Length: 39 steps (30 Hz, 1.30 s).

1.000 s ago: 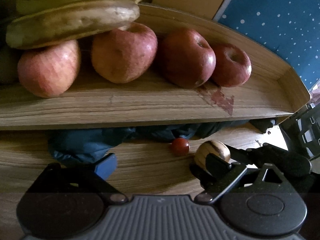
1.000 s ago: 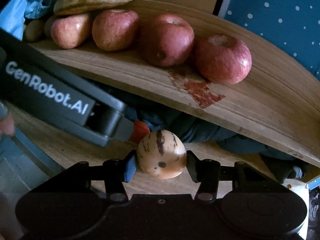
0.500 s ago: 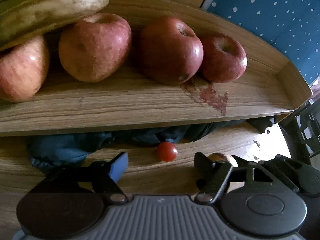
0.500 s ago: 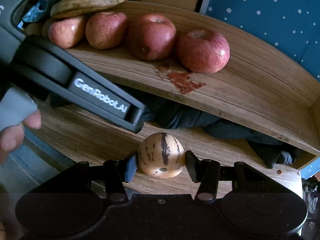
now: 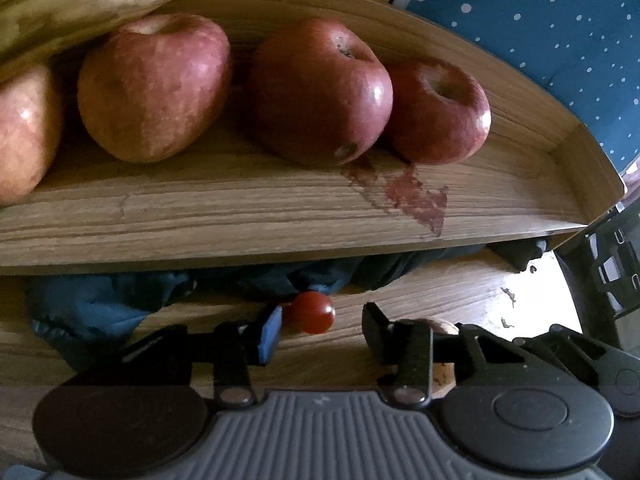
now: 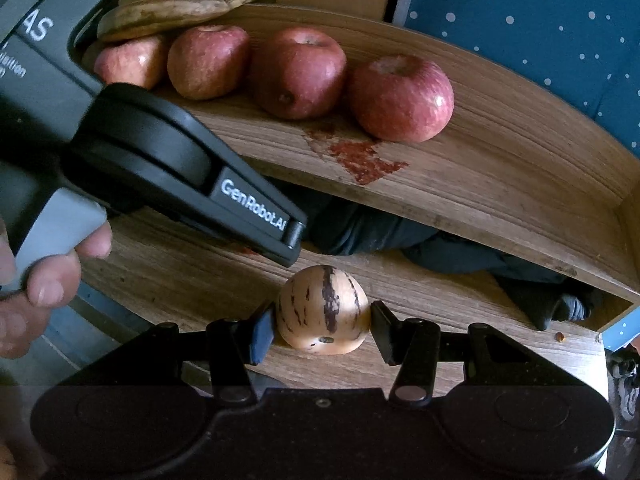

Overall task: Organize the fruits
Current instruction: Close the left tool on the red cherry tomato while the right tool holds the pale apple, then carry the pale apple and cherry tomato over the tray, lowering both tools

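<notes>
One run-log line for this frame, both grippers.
left gripper: open, around tomato | right gripper: shut on striped fruit | tray: apples, bananas

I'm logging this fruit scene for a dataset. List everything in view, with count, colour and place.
apples: four, red, in a row on the tray
bananas: a bunch, yellow-brown, behind the apples
wooden tray: one, brown, red stain near its front
cherry tomato: one, red, on the table
dark cloth: one, blue-black, under the tray
table: wood grain
striped fruit: one, cream with dark streaks, between the right gripper's jaws
left gripper: open around the tomato
right gripper
</notes>
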Each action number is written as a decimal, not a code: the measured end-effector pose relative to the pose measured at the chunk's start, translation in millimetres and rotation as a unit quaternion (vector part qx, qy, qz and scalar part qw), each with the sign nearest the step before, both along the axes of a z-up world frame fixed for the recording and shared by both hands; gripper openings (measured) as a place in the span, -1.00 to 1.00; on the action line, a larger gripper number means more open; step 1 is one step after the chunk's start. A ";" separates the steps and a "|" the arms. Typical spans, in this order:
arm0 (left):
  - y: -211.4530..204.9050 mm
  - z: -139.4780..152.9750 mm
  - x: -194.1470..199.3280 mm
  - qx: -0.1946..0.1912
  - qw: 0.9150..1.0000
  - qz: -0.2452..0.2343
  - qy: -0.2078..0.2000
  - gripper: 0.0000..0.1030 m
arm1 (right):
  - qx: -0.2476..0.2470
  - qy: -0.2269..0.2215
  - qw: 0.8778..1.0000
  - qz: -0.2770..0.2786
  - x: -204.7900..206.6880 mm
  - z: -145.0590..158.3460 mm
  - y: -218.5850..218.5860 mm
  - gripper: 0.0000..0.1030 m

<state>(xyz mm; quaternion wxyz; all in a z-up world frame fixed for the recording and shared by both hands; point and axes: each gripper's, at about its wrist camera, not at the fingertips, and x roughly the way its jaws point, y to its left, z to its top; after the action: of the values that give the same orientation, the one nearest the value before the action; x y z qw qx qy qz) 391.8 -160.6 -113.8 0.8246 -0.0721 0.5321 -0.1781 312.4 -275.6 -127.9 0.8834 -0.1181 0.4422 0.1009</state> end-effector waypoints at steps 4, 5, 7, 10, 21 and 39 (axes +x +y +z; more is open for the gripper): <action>-2.5 -0.9 1.6 0.002 1.000 0.002 -0.002 -0.19 | 0.000 0.000 1.000 0.000 0.4 -0.2 0.1 0.02; -2.3 -1.0 2.0 0.003 1.000 0.003 -0.003 -0.22 | 0.000 0.000 1.000 0.000 0.3 -0.3 0.1 0.02; -2.0 -1.0 2.1 0.005 1.000 0.005 -0.004 -0.30 | 0.001 -0.002 1.000 0.000 0.3 -0.1 0.1 0.02; 0.1 -1.3 1.9 0.003 1.000 0.006 -0.006 -0.37 | 0.001 -0.002 1.000 0.000 1.1 0.5 0.3 0.02; 8.6 -4.1 1.2 -0.019 1.000 0.006 0.002 -0.51 | -0.004 0.000 1.000 0.008 2.3 1.7 1.9 0.02; 30.1 1.5 -9.6 -0.013 1.000 0.001 0.006 -0.51 | -0.016 0.007 0.999 0.047 6.8 -2.9 8.1 0.02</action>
<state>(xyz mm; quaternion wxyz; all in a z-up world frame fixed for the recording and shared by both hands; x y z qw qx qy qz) 382.3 -130.4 -112.3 0.8205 -0.0840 0.5347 -0.1838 319.3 -267.4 -130.8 0.8725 -0.1527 0.4438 0.1361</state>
